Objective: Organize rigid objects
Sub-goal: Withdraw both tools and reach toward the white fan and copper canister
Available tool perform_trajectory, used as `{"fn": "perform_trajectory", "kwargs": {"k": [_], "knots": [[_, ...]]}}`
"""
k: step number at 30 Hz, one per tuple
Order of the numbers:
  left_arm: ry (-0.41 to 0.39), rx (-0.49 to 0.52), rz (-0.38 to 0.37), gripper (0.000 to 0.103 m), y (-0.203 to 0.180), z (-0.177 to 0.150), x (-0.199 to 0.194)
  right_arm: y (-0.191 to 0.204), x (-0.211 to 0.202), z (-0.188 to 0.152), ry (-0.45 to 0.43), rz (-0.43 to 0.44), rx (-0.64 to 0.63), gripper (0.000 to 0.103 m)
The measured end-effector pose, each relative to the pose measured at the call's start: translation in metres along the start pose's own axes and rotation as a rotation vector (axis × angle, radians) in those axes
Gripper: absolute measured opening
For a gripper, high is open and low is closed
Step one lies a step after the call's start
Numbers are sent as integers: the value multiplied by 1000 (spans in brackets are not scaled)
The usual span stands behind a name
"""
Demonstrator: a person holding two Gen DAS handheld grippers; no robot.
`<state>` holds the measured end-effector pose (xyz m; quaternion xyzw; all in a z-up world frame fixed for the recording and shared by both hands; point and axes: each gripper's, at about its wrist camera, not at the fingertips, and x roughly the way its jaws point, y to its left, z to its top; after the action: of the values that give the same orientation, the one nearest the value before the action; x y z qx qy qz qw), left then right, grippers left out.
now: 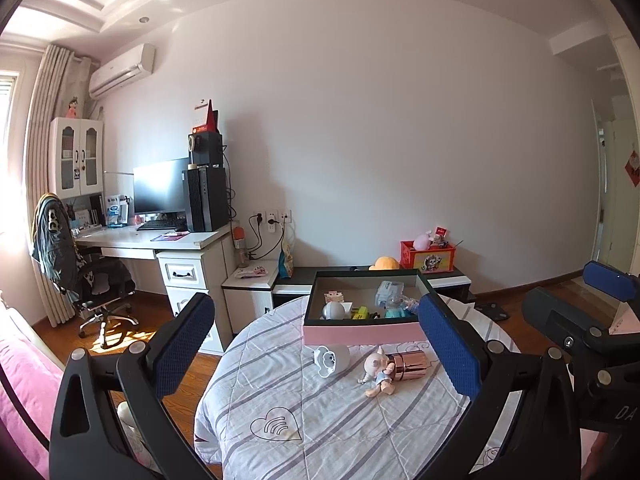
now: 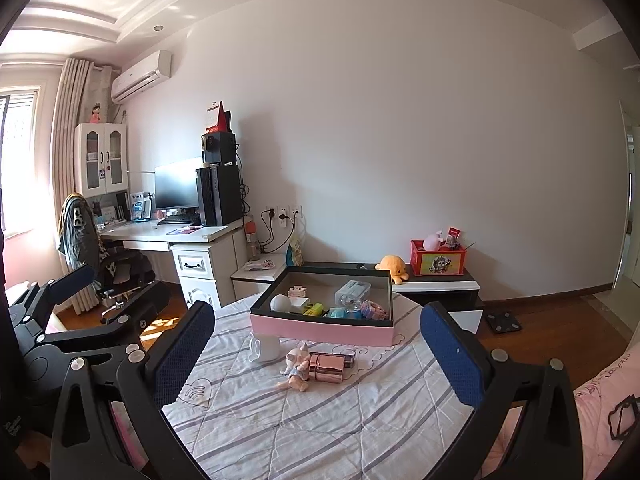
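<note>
A: Where do things stand?

B: Both tools are spread wide with nothing between their pads. The left tool (image 1: 316, 342) and the right tool (image 2: 318, 354) hang back from the round table (image 1: 320, 432), well apart from everything on its striped quilt.

A: And what is left to put away?

B: Three things lie loose on the quilt, just on the near side of the pink box (image 2: 320, 330). A white cup-like toy (image 1: 332, 360) lies tipped on the left. A small pig-faced doll (image 1: 378, 372) lies on its side in the middle, touching a rose-gold canister (image 1: 408, 366) on its right. The box, at the far side of the table, already holds a white ball, a yellow toy and some clear packets.

A: So the step in hand?

B: I'd say it is picking the next loose piece and going in for it. The canister looks the cleanest start for the right tool.

A: How would you take it?

B: It lies on its side and looks smooth, so it may roll. I'd close the pads across its body, not its ends. The doll leans on it, so lift straight up to avoid dragging the doll along.

A: And the left tool?

B: The white toy is on its side of the table. Grip across its rounded body, carry it over the box's near wall, and set it in a bare spot.
</note>
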<state>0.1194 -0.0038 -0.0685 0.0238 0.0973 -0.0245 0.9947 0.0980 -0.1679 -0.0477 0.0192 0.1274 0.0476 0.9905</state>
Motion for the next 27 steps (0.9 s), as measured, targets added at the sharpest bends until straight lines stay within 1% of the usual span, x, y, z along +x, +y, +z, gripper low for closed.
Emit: {"fn": "perform_trajectory", "kwargs": {"k": [4, 7, 13, 17, 24, 27], "knots": [[3, 1, 1, 103, 1, -2, -1, 1, 3, -1, 3, 0, -1, 103], [20, 3, 1, 103, 0, -4, 4, 0, 8, -4, 16, 2, 2, 103], [74, 14, 1, 103, -2, -15, 31, -7, 31, -15, 65, 3, 11, 103], [164, 19, -15, 103, -2, -36, 62, -12, 59, -31, 137, 8, 15, 103], [385, 8, -63, 103, -2, -85, 129, -20, 122, -73, 305, 14, 26, 103], [447, 0, -71, 103, -3, -101, 154, -25, 147, -88, 362, 10, 33, 103]]}}
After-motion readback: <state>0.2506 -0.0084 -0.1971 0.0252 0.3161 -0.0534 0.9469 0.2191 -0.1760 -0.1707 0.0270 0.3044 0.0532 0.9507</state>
